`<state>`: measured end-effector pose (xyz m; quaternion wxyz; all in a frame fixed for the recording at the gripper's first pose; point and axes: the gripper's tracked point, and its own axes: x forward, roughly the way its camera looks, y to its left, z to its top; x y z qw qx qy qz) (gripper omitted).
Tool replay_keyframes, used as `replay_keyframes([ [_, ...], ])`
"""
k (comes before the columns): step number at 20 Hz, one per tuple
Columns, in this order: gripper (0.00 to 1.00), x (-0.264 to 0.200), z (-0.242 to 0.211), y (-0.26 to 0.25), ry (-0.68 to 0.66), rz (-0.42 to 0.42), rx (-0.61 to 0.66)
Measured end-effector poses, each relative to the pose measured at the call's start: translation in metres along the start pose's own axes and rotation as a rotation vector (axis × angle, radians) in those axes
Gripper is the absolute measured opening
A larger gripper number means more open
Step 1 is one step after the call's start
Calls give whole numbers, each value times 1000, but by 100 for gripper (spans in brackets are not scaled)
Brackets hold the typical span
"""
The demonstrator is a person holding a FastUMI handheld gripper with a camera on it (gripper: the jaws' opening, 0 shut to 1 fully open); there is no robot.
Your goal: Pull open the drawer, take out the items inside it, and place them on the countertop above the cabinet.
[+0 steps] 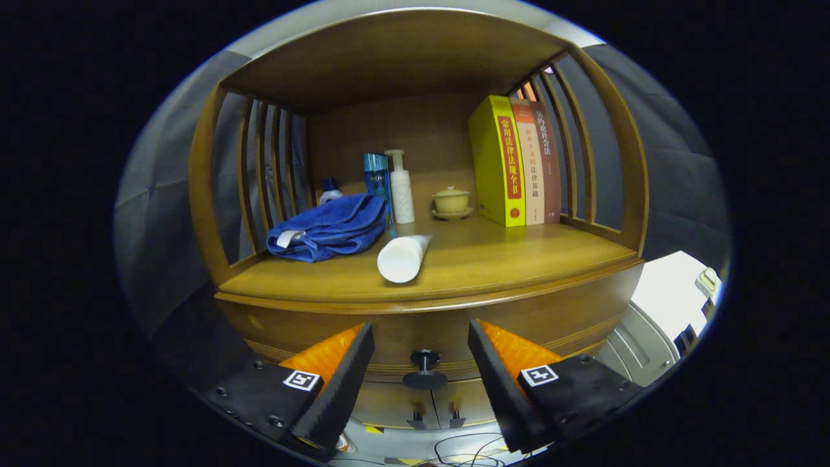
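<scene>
While your gripper (421, 363) hangs released with fingers spread, the drawer (551, 324) sits closed below the countertop (506, 266), its knob (424, 370) straight ahead between your fingertips, stem pointing toward you.

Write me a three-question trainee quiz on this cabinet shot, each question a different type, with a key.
1. True or false: the tool is shut on the drawer knob.
2. Multiple choice: what lies on its side near the front of the countertop? A) a book B) the white tube C) the pump bottle
3. Fill in: the blue towel lies to the ____ of the white tube.

Key: 1. False; the fingers stand apart, with the knob in the gap between them. 2. B. 3. Left.
</scene>
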<state>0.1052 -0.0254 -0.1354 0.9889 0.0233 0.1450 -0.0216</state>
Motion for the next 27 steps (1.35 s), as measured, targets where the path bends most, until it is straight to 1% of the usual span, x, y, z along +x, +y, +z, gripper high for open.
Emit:
replay_keyframes([
  [3,97,-25,20,-1,-39,-1,-7],
  [9,97,-89,82,12,-184,26,-10],
  [13,97,-129,106,12,-264,15,-9],
  [18,97,-158,106,9,-289,6,-9],
  [27,97,-165,107,13,-295,7,-26],
])
